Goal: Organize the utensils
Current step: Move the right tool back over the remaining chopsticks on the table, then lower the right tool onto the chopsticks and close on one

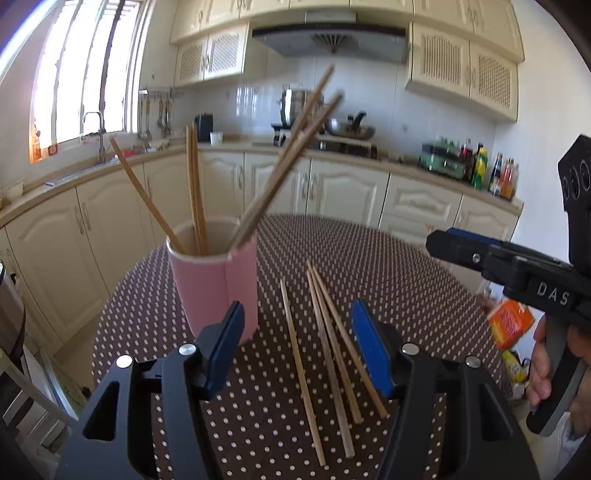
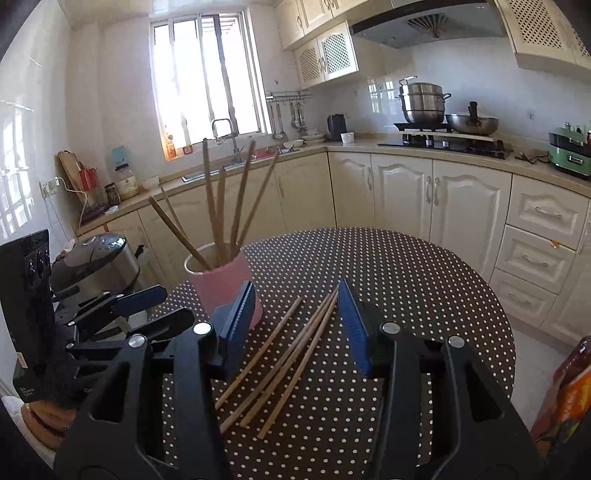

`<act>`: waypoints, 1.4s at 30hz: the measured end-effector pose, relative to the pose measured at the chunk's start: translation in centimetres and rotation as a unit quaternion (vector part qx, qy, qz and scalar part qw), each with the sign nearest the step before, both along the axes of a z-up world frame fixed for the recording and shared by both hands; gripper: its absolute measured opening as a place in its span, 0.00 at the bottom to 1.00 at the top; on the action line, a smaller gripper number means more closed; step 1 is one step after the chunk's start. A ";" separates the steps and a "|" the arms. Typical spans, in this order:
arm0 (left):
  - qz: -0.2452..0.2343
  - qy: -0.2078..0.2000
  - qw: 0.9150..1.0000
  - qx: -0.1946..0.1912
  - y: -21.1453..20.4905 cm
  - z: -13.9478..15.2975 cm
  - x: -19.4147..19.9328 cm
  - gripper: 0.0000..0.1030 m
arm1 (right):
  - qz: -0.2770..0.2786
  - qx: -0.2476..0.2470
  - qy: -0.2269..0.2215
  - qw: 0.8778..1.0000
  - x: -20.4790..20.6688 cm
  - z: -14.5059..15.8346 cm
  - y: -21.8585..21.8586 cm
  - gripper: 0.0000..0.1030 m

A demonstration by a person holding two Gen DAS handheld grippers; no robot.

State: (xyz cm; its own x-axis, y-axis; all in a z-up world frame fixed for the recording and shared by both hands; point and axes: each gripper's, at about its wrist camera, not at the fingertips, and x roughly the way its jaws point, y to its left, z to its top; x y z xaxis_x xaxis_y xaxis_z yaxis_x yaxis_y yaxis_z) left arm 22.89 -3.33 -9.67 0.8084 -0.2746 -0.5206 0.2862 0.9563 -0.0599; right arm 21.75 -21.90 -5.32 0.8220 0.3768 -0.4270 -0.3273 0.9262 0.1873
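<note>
The left gripper (image 1: pixel 297 347) and right gripper (image 2: pixel 295 325) are both being held spread, grasping nothing, above four loose chopsticks (image 1: pixel 325 347) lying on the dotted table (image 1: pixel 406 266). Beyond, six chopsticks are being held upright by one pink cup (image 1: pixel 214 284).

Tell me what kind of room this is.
A home kitchen, most likely: a range hood above a stove with a steamer pot, a sink faucet by the window, and cream cabinets.

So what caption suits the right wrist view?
Open right gripper above four loose chopsticks beside the pink cup.
</note>
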 end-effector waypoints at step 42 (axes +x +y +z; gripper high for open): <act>0.021 0.189 0.980 0.056 -2.3 -7.2 4.4 0.06 | 0.052 -0.136 0.246 0.958 7.4 -10.0 6.3 0.08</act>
State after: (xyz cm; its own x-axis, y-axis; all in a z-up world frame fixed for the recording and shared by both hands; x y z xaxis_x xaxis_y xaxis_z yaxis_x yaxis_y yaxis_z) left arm 27.25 -5.67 -16.84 0.5618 -0.1689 -0.8098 0.2233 0.9736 -0.0481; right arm 29.17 -15.59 -15.36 0.4598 0.2654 -0.8474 -0.3541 0.9299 0.0991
